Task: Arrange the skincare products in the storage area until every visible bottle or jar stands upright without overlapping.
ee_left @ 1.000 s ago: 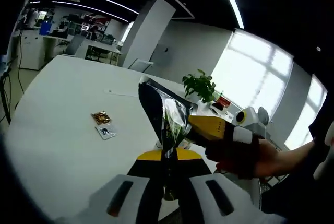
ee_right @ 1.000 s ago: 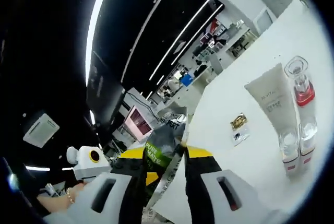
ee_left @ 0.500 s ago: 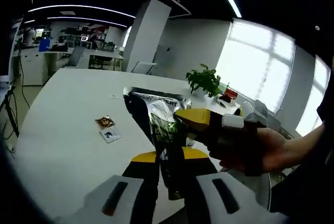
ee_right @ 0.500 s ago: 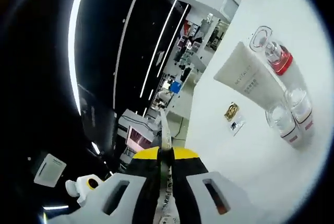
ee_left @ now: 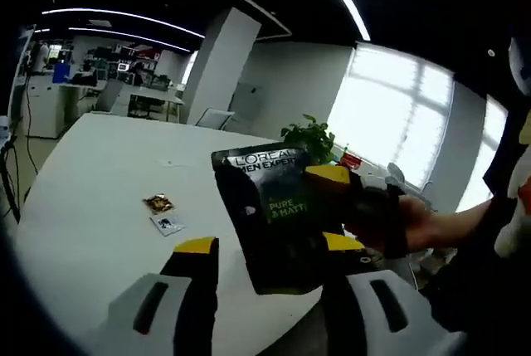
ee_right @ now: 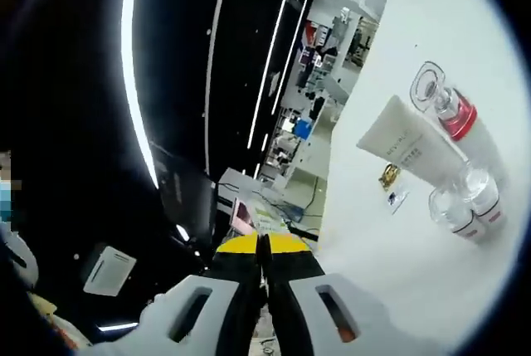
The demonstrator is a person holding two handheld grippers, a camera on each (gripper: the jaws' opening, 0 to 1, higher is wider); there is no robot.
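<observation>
At frame centre of the left gripper view: black pouch, held up above the white table, pinched at its right edge by the right gripper. Left gripper jaws apart, either side of the pouch's bottom. Two small packets lie left of it. In the right gripper view, jaws clamped on the pouch edge; at right, white tube, red-necked bottle, two clear-capped bottles lie grouped together.
</observation>
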